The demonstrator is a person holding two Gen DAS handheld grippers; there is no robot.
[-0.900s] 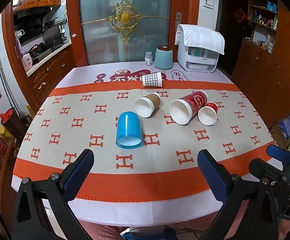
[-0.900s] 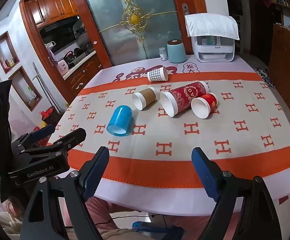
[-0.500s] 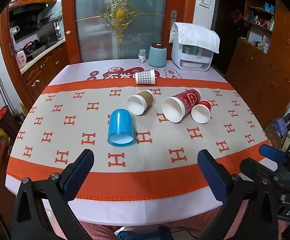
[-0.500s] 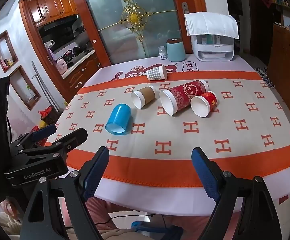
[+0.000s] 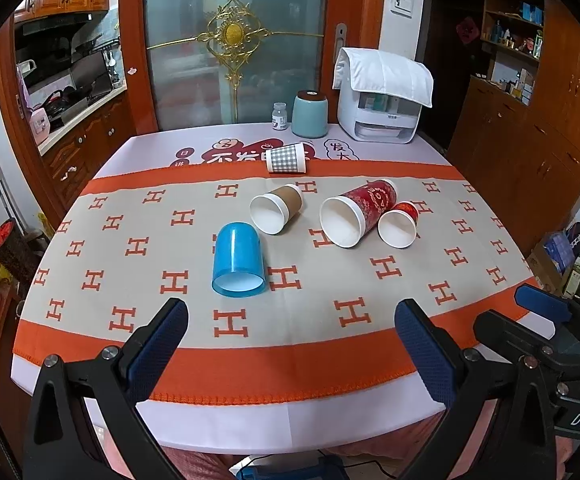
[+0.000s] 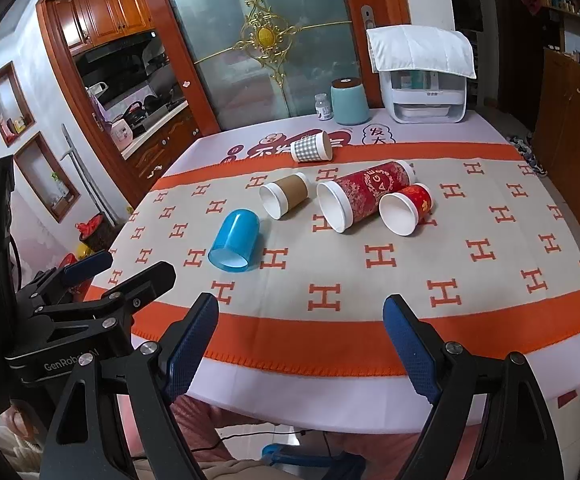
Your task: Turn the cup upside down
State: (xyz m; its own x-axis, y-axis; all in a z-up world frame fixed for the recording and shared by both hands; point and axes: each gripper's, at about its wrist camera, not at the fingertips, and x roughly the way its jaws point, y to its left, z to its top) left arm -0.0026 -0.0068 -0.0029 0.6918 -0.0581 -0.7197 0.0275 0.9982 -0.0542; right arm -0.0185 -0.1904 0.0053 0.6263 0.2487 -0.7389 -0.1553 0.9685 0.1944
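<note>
So both hand-held grippers, left (image 5: 290, 344) and right (image 6: 300, 340), hang spread wide at the worktop (image 5: 249, 420) edge, gripping nothing; blue translucent plastic cup (image 5: 237, 260) lies tipped, probably free all round.

Small bottle (image 5: 279, 116) label too small to read.

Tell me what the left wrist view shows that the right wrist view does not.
Only the left wrist view shows the open shelves at right. Only the right wrist view shows the wall niches at left. Both share five cups lying on their sides, among them the blue cup, and both open grippers: left gripper, right gripper.
</note>
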